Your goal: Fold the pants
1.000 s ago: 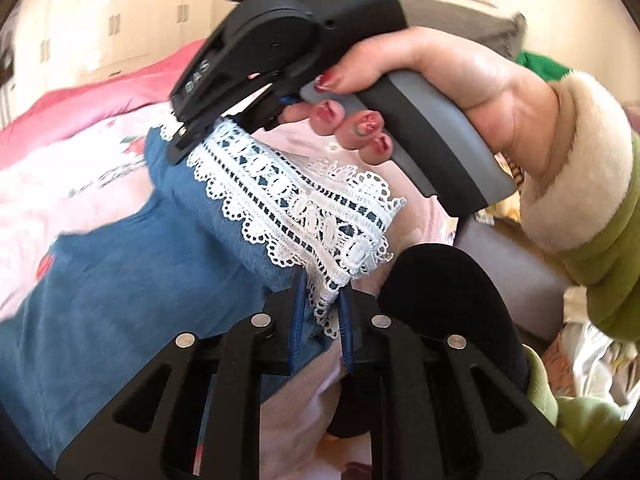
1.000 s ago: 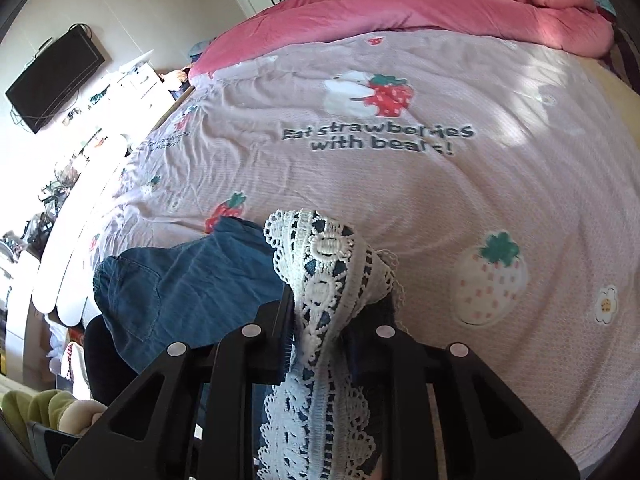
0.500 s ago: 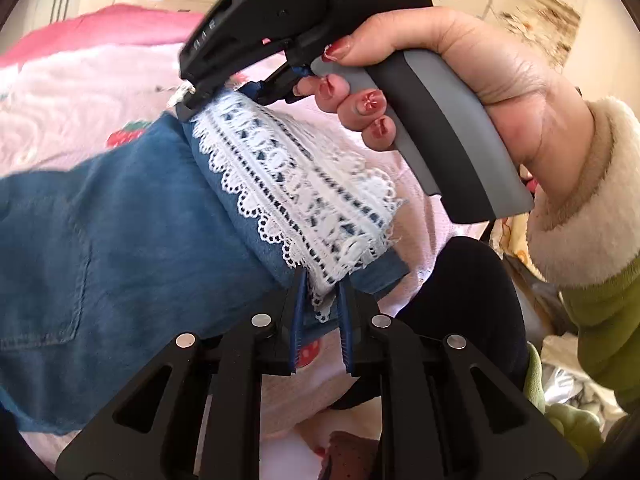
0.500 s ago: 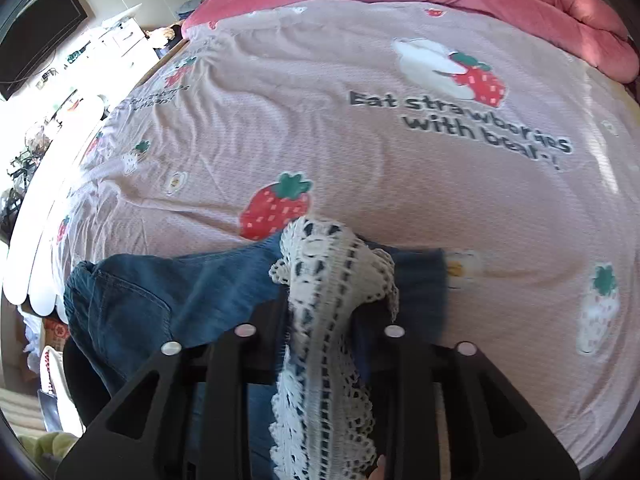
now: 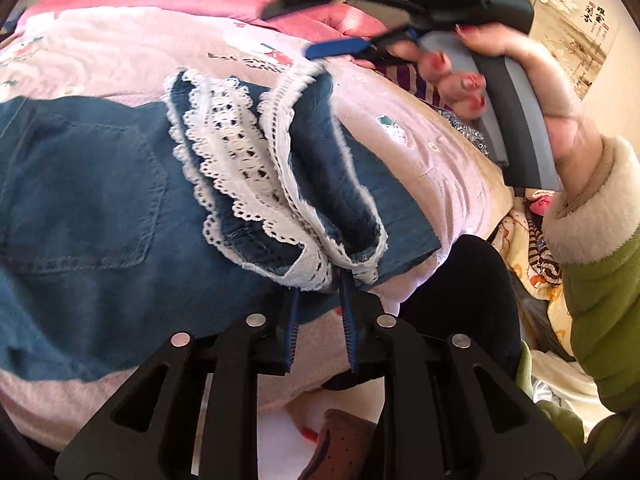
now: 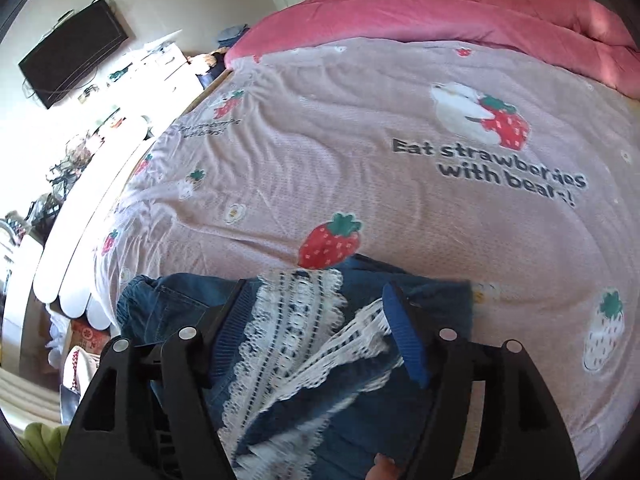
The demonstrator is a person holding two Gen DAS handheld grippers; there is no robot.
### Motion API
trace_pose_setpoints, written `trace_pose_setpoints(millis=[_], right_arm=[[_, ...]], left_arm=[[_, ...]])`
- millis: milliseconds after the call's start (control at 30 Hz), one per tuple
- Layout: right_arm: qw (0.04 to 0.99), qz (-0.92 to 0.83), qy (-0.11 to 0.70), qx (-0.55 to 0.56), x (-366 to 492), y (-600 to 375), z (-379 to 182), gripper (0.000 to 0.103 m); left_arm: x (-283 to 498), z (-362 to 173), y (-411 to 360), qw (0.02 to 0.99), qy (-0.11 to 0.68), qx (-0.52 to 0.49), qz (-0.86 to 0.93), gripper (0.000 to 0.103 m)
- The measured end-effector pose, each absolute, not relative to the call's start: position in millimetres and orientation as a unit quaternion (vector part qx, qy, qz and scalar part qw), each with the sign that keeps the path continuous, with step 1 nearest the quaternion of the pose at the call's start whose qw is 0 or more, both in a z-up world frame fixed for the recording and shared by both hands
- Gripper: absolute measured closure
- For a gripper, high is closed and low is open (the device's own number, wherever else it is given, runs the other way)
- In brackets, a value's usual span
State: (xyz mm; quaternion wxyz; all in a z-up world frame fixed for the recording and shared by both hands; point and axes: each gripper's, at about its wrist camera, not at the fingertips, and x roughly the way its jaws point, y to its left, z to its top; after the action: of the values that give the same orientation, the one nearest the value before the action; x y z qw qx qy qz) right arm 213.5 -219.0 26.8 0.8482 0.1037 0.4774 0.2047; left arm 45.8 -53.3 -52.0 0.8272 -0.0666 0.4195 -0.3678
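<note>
Blue denim pants point(image 5: 92, 208) with white lace hems point(image 5: 240, 168) lie folded on the pink strawberry bedsheet point(image 6: 360, 168). The hems rest over the seat with its back pocket. My left gripper point(image 5: 320, 300) is still shut on the near lace hem point(image 5: 316, 272) at the bed's edge. My right gripper point(image 6: 316, 320) is open, its fingers spread either side of the lace hem point(image 6: 296, 320), which lies loose below it. In the left wrist view the right gripper point(image 5: 340, 46) is lifted above the far hem, blurred.
A pink duvet point(image 6: 460, 12) is bunched along the far side of the bed. A wall TV point(image 6: 72, 60) and cluttered white furniture point(image 6: 100, 128) stand beyond the left edge. A dark chair point(image 5: 472, 280) sits by the near edge.
The pant legs came down onto the seat of the pants. My right gripper opened, let go of the lace hem and lifted away. My left gripper stayed shut on its hem.
</note>
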Motion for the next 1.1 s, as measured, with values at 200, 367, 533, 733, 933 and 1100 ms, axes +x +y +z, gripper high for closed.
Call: trace_pose_setpoints(millis=[200,367,533,733,933,1100], right_arm=[[0.853,0.242,0.443,0.136,210.0,-226.5,41.5,0.032],[0.867,0.205,0.444,0.099,208.5,-227.6,49.5,0.026],[0.846,0.180,0.487,0.121,197.5,-254.8,19.3,0.025],[0.826,0.191,0.498,0.180,191.3,-264.4,-0.7,0.025],[0.821,0.212,0.504,0.166,194.3,-254.6,-7.7,0.095],[0.827,0.243,0.483,0.152,202.2,-227.6,3.1,0.095]], left_arm=[[46.2,-55.4,-39.1,0.832,0.419,-0.061,-0.359,0.083],[40.7,-47.3,-25.8,0.846,0.405,-0.057,-0.343,0.076],[34.5,-22.5,-12.5,0.869,0.365,-0.054,-0.329,0.066],[46.8,-9.8,-29.3,0.862,0.364,-0.051,-0.349,0.063],[62.4,-28.3,-46.0,0.849,0.398,-0.045,-0.344,0.088],[61.7,-37.6,-45.1,0.849,0.405,-0.043,-0.336,0.095]])
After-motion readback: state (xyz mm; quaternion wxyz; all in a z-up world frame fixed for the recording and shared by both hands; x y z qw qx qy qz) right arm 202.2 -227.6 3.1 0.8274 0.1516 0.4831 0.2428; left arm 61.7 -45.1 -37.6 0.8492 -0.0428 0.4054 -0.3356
